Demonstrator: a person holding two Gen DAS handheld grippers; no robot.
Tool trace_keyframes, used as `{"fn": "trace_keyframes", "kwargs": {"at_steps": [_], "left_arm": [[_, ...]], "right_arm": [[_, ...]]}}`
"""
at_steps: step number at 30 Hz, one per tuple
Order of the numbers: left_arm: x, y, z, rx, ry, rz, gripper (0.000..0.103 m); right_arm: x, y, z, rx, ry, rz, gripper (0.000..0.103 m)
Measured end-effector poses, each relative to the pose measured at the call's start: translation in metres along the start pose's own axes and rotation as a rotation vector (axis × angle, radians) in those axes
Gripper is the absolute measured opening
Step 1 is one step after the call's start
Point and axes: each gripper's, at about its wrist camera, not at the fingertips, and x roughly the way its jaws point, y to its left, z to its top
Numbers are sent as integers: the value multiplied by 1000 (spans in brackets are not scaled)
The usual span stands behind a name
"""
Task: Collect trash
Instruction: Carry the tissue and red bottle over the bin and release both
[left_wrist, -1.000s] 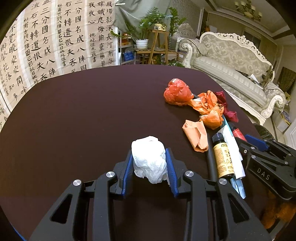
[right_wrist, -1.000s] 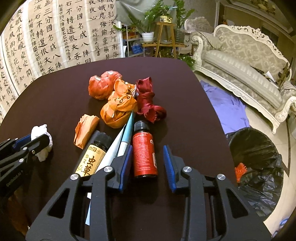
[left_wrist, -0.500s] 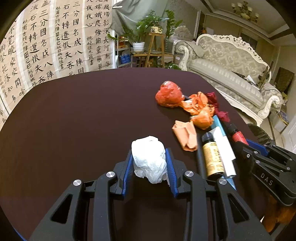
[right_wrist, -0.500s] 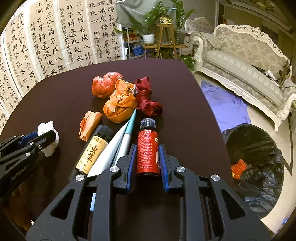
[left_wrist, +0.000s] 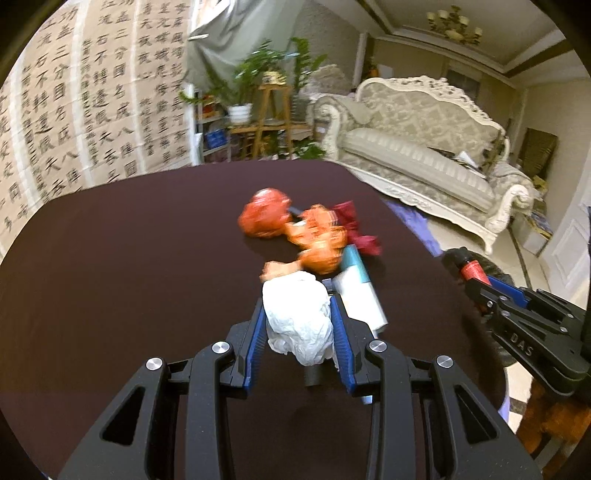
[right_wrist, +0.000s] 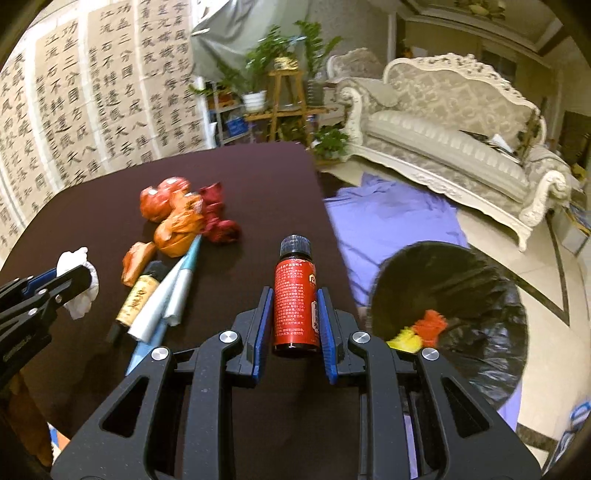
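- Trash carry step: left gripper (left_wrist: 298, 323) clamps white tissue wad (left_wrist: 297, 321); right gripper (right_wrist: 295, 314) clamps red bottle (right_wrist: 296, 304).
- Next: swing both over bin (right_wrist: 480, 295), then release.

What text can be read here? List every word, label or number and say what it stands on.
"DAS": on the right hand-held gripper, seen from the left wrist view.
Red bottle: small white print, too small to read.
Brown bottle: dark characters, blurred.
Wall scrolls: large Chinese calligraphy, columns such as "不轉" and "天吞" among them.
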Motion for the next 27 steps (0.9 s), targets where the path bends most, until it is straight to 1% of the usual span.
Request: {"fn": "trace_keyframes", "kwargs": {"at_steps": [7, 13, 17, 22, 27], "left_arm": [[4, -47, 10, 64, -23, -91, 34], [14, -91, 16, 110, -33, -161, 34], [21, -121, 19, 165, -50, -177, 34], [38, -151, 24, 208, -41, -203, 34], [57, -174, 26, 233, -22, -209, 34]], "right_arm": [[-11, -41, -3, 60, -34, -87, 23], [-13, -74, -8, 119, -46, -152, 23], [-13, -96, -12, 160, -53, -189, 23], [-11, -118, -16, 190, -60, -226, 23], [-7, -139, -20, 226, -65, -243, 23]]}}
